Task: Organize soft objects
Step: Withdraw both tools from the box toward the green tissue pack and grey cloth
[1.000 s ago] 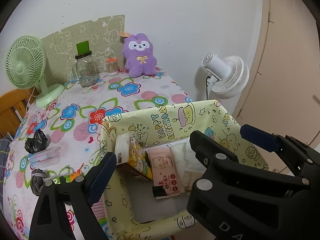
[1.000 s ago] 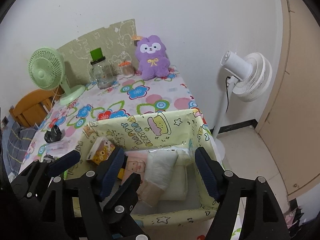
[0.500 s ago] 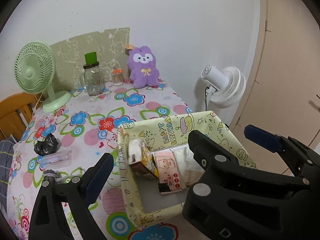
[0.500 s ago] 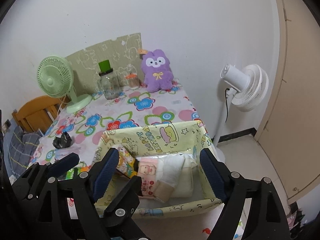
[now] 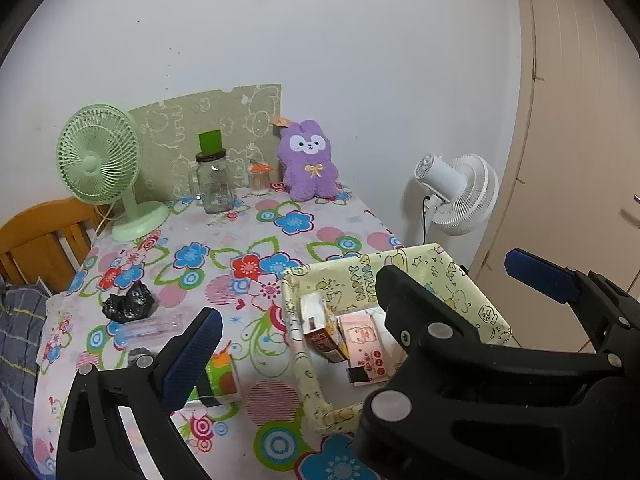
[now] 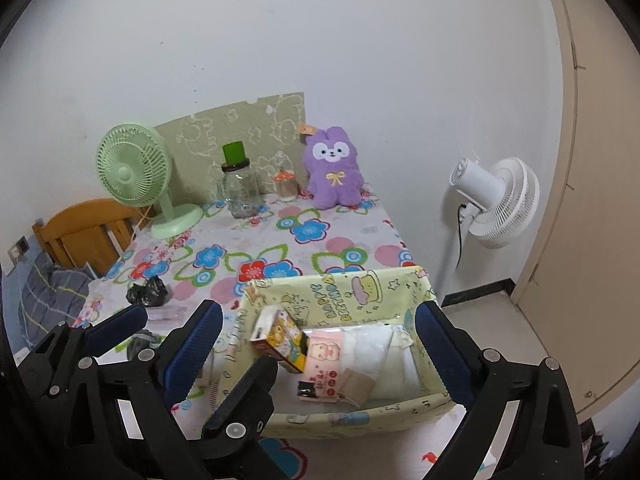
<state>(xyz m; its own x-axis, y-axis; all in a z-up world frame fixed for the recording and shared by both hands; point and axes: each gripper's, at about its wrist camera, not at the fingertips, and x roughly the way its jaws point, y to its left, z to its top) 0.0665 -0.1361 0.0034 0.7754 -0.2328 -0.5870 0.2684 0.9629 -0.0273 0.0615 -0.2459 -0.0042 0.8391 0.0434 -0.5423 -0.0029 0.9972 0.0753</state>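
Purple plush, the rabbit toy (image 6: 334,168) sat upright against the wall at the far end of the table (image 6: 320,248), well beyond both pairs of jaws and apart from the glass jar (image 6: 239,192). Directly ahead of the right gripper (image 6: 320,356), its jaws spread wide and holding nothing, stood the yellow paper-wrapped box (image 6: 340,288) with a pink tissue pack (image 6: 322,364) and white soft packs (image 6: 372,352) lying inside. The left gripper (image 5: 360,300) was likewise released and empty, the box between its jaws in view. The rabbit looked light and squashy; I judged a pinch across its belly safest, since ears would flop. Tissue packs seemed slippery in their wrap and would dent.
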